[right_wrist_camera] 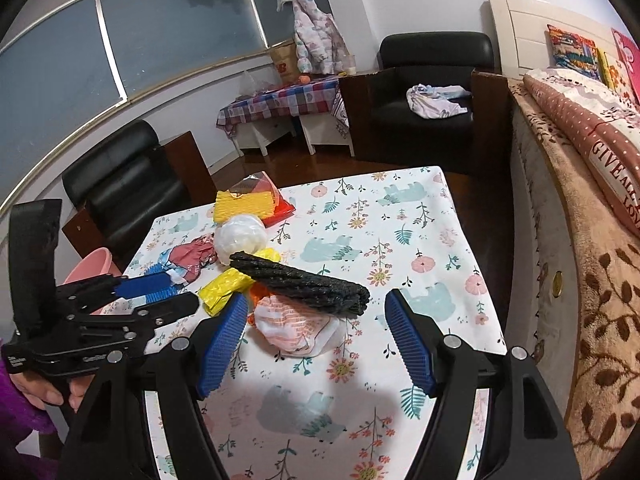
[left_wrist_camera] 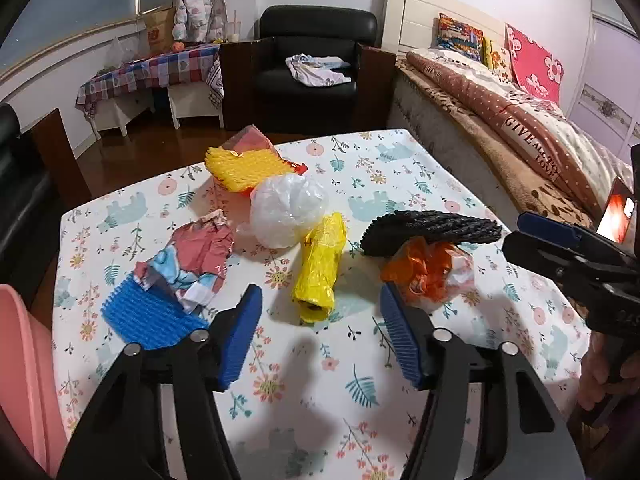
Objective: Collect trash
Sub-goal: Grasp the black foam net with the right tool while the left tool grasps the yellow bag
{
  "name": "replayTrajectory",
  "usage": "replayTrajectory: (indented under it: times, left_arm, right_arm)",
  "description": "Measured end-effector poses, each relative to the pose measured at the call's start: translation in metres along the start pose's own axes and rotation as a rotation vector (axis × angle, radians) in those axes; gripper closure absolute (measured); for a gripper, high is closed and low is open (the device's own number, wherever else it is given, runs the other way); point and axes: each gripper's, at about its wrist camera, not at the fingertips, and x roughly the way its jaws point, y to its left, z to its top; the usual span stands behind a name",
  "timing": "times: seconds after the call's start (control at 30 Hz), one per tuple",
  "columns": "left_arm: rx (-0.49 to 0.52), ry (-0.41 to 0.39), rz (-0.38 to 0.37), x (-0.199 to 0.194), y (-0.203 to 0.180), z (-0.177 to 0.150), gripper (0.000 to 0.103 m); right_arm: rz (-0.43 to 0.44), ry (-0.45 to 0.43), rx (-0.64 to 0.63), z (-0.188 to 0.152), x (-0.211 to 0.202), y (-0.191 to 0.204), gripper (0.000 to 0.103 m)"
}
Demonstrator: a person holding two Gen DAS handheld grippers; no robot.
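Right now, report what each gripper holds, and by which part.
Nothing is held. The left gripper and right gripper hang open above the table.

A table [left_wrist_camera: 400,420] bears a loose row of litter: a foam net sheet [left_wrist_camera: 148,316] lies at the left under a crumpled wrapper [left_wrist_camera: 192,256], a rolled plastic bag [left_wrist_camera: 320,264] lies in the middle, and a crumpled bag [left_wrist_camera: 428,272] sits at the right beneath a ribbed roll [left_wrist_camera: 432,230]. Behind the rolled bag rests a balled plastic bag [left_wrist_camera: 286,208], and behind that a mesh sleeve [left_wrist_camera: 244,170] on a flat packet [left_wrist_camera: 250,140]. A bed [left_wrist_camera: 520,132] stands right of the table, an armchair [left_wrist_camera: 312,64] beyond it, and a basin [left_wrist_camera: 24,360] at its left edge.
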Motion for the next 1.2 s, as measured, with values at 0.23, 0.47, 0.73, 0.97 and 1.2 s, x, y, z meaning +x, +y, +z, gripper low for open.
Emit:
replayTrajectory:
  times: [0.23,0.47,0.73,0.97,1.2]
  left_arm:
    - [-0.014,0.032,0.022,0.020,0.003,0.006,0.054]
    - [-0.030,0.060,0.012,0.031,0.005,0.004,0.069]
    - [-0.043,0.043,-0.018,0.028,0.005,0.001,0.098]
    - [-0.047,0.003,-0.034,0.002,0.006,-0.002,0.098]
    - [-0.038,-0.035,-0.065,-0.033,0.002,-0.011,0.098]
  right_arm:
    - [0.031,0.016,0.003,0.003,0.011,-0.004,0.033]
    - [0.071,0.045,0.001,0.007,0.025,0.000,0.040]
    - [0.109,0.094,0.046,0.002,0.032,-0.002,0.088]
    - [0.119,0.058,0.062,0.000,0.012,0.000,0.093]
    - [0.119,-0.008,0.063,0.004,-0.022,0.011,0.094]
